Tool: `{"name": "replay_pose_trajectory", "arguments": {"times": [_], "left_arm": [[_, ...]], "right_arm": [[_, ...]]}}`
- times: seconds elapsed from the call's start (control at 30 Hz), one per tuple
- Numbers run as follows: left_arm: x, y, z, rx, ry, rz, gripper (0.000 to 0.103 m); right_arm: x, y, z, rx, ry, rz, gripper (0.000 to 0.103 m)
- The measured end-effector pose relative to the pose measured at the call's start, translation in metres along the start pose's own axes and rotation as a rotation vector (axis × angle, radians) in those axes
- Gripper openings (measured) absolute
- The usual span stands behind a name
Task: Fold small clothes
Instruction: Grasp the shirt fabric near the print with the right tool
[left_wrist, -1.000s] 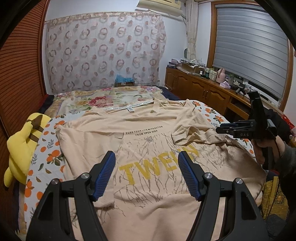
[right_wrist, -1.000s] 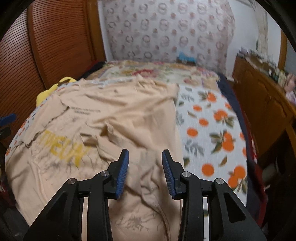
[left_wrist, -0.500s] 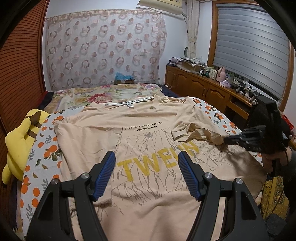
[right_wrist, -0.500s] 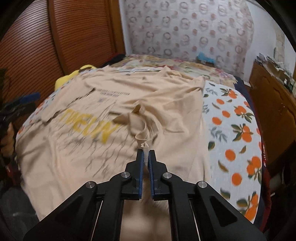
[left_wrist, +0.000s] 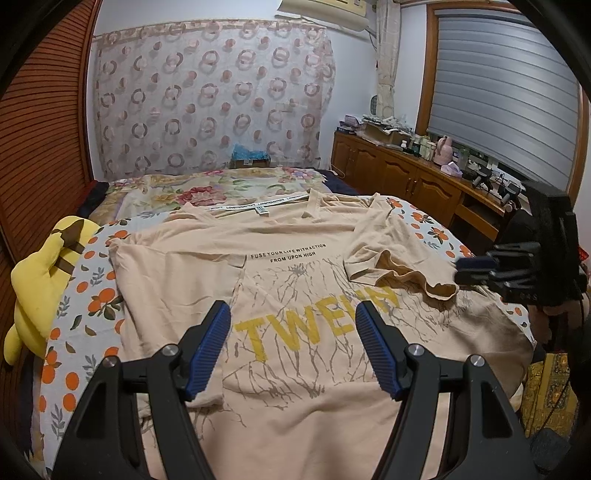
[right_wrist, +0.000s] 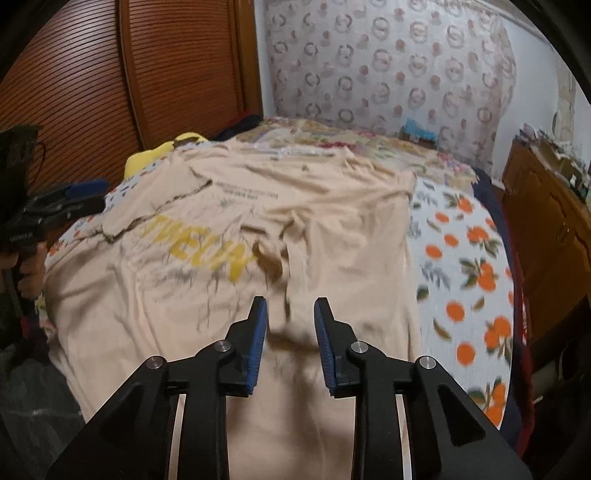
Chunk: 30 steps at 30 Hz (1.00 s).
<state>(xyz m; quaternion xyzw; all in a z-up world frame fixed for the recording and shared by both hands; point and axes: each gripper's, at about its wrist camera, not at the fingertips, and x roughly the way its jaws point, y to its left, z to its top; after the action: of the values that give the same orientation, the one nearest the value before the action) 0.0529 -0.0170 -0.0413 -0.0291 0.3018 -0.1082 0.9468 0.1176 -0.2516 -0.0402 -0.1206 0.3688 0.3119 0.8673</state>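
Right claw (right_wrist: 287, 347) has let the sleeve (left_wrist: 399, 266) drop, jaws opening, empty; left claw (left_wrist: 295, 350) open, idle. Sleeve lies bunched on the shirt (left_wrist: 295, 332); creases risk being folded in.

T-shirt (left_wrist: 295, 288): "FUSE YOUR LIFE WITH ACTION FROM UPON HIGH".

I see a bed (left_wrist: 85, 295) under an orange-print sheet, a ring-patterned curtain (left_wrist: 214, 96) on the far wall, a slatted wooden door (right_wrist: 74, 81) on one side, and a cluttered wooden sideboard (left_wrist: 413, 181) below a shuttered window (left_wrist: 502, 92).
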Motion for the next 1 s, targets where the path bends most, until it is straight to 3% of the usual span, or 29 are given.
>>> {"name": "replay_pose_trajectory", "arguments": {"times": [0.2,0.33,0.47,0.63,0.73,0.8,0.83,0.93,1.0], "left_arm": [[-0.001,0.003,0.002,-0.006,0.001,0.004,0.071],[-0.004,0.007,0.001,-0.012,-0.003,0.007,0.071],[-0.004,0.01,-0.001,-0.02,0.001,0.009,0.071],[-0.003,0.012,-0.002,-0.028,0.003,0.008,0.071],[-0.003,0.014,-0.002,-0.029,0.003,0.012,0.071],[-0.003,0.017,-0.003,-0.035,0.005,0.016,0.071],[-0.002,0.019,-0.003,-0.038,0.006,0.017,0.071],[-0.002,0.025,-0.005,-0.051,0.01,0.023,0.071],[-0.002,0.028,-0.006,-0.06,0.011,0.025,0.071]], "right_arm": [[0.04,0.02,0.04,-0.055,0.003,0.018,0.031],[0.07,0.022,0.058,-0.064,0.034,-0.029,0.031],[0.088,0.02,0.066,-0.057,0.051,-0.029,0.031],[0.098,0.037,0.069,-0.076,0.064,0.049,0.031],[0.114,0.046,0.069,-0.095,0.112,0.033,0.03],[0.127,0.046,0.068,-0.098,0.144,-0.03,0.02],[0.131,0.043,0.068,-0.087,0.151,-0.047,0.02],[0.131,0.036,0.071,-0.056,0.147,-0.015,0.005],[0.13,0.036,0.075,-0.054,0.147,0.033,0.002]]}}
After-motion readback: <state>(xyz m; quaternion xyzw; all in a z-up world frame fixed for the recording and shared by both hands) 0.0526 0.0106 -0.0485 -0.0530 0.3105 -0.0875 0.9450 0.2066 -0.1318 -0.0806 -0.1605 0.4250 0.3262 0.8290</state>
